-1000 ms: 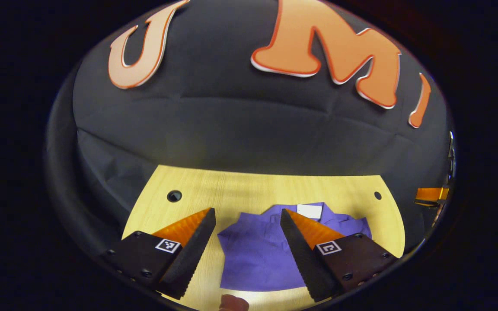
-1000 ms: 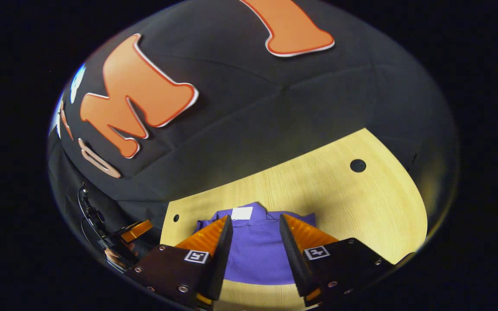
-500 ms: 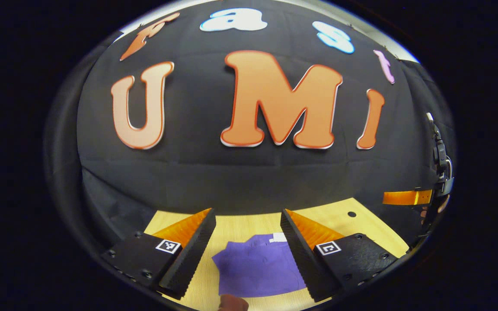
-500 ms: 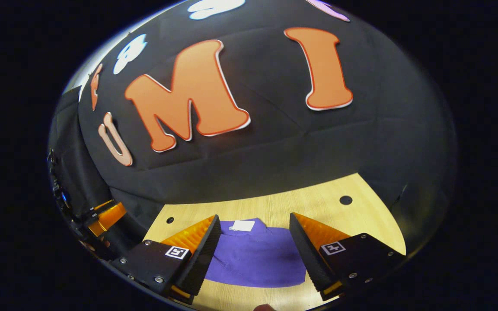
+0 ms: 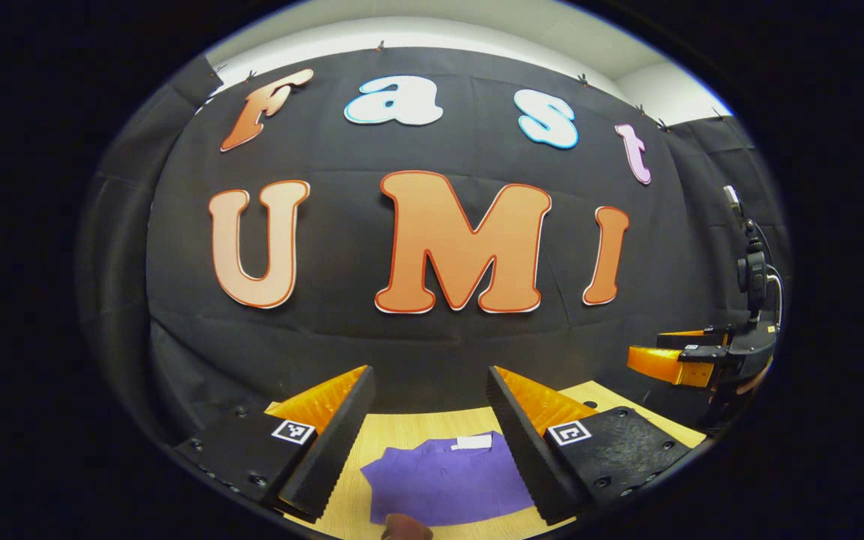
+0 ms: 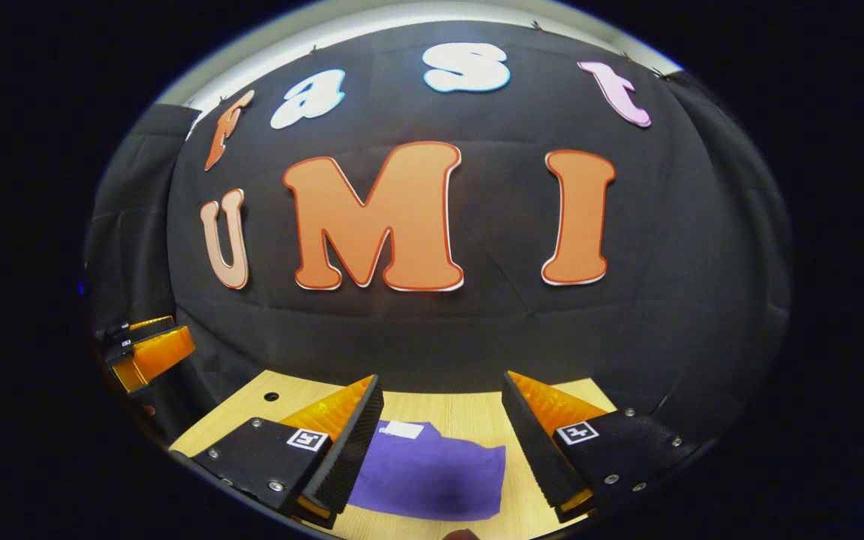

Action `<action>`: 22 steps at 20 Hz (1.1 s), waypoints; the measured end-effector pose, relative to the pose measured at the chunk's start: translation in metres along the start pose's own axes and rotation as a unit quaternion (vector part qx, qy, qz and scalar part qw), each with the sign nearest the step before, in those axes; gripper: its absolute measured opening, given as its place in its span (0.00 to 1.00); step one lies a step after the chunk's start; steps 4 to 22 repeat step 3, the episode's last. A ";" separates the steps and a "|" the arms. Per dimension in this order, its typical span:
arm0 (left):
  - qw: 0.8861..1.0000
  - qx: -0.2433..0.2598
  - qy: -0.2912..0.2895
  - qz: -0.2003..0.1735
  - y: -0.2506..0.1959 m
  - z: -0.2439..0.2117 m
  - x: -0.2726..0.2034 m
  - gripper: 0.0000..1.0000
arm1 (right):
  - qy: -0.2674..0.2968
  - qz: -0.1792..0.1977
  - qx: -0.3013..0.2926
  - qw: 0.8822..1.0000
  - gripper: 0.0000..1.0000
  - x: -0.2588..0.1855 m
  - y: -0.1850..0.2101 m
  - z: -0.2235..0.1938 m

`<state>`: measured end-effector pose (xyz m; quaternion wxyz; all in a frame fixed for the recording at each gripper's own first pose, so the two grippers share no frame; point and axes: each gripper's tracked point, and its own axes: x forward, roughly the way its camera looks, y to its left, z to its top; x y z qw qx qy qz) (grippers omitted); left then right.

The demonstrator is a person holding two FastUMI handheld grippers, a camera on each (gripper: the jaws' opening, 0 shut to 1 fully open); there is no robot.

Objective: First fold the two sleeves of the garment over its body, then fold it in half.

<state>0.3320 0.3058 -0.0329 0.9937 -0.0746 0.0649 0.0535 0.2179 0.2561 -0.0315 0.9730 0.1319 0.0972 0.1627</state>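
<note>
Your left gripper (image 5: 430,409) hangs with fingers apart, holding nothing; the purple garment (image 5: 447,480) lies folded flat on the wooden table (image 5: 409,427) at 6 o'clock, below and between the fingers, white tag (image 5: 471,442) at its far edge. Your right gripper (image 6: 439,420) is spread wide and empty too; the garment sits at its 7 o'clock, long axis side to side. Neither touches it. Both look about equally near. Folds look done; you likely have nothing left.

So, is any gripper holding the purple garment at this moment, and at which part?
Nothing is held. The left gripper and right gripper are open and raised above the purple garment, which lies folded on the table.
</note>
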 end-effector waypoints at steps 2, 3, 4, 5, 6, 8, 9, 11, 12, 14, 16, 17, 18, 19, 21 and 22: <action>1.000 -0.009 -0.013 -0.023 -0.013 0.002 -0.006 0.97 | -0.014 0.003 -0.006 1.000 0.94 -0.008 0.007 0.002; 0.999 -0.015 -0.019 -0.032 -0.018 0.001 -0.011 0.97 | -0.023 0.010 -0.008 1.000 0.95 -0.015 0.017 0.000; 0.999 -0.015 -0.019 -0.032 -0.018 0.001 -0.011 0.97 | -0.023 0.010 -0.008 1.000 0.95 -0.015 0.017 0.000; 0.999 -0.015 -0.019 -0.032 -0.018 0.001 -0.011 0.97 | -0.023 0.010 -0.008 1.000 0.95 -0.015 0.017 0.000; 0.999 -0.015 -0.019 -0.032 -0.018 0.001 -0.011 0.97 | -0.023 0.010 -0.008 1.000 0.95 -0.015 0.017 0.000; 0.999 -0.015 -0.019 -0.032 -0.018 0.001 -0.011 0.97 | -0.023 0.010 -0.008 1.000 0.95 -0.015 0.017 0.000; 0.999 -0.015 -0.019 -0.032 -0.018 0.001 -0.011 0.97 | -0.023 0.010 -0.008 1.000 0.95 -0.015 0.017 0.000; 0.999 -0.015 -0.019 -0.032 -0.018 0.001 -0.011 0.97 | -0.023 0.010 -0.008 1.000 0.95 -0.015 0.017 0.000; 0.999 -0.015 -0.019 -0.032 -0.018 0.001 -0.011 0.97 | -0.023 0.010 -0.008 1.000 0.95 -0.015 0.017 0.000; 0.999 -0.015 -0.019 -0.032 -0.018 0.001 -0.011 0.97 | -0.023 0.010 -0.008 1.000 0.95 -0.015 0.017 0.000; 0.999 -0.015 -0.019 -0.032 -0.018 0.001 -0.011 0.97 | -0.023 0.010 -0.008 1.000 0.95 -0.015 0.017 0.000; 0.999 -0.015 -0.019 -0.032 -0.018 0.001 -0.011 0.97 | -0.023 0.010 -0.008 1.000 0.95 -0.015 0.017 0.000; 0.999 -0.015 -0.019 -0.032 -0.018 0.001 -0.011 0.97 | -0.023 0.010 -0.008 1.000 0.95 -0.015 0.017 0.000; 0.999 -0.015 -0.019 -0.032 -0.018 0.001 -0.011 0.97 | -0.023 0.010 -0.008 1.000 0.95 -0.015 0.017 0.000; 0.999 -0.015 -0.019 -0.032 -0.018 0.001 -0.011 0.97 | -0.023 0.010 -0.008 1.000 0.95 -0.015 0.017 0.000; 0.999 -0.015 -0.019 -0.032 -0.018 0.001 -0.011 0.97 | -0.023 0.010 -0.008 1.000 0.95 -0.015 0.017 0.000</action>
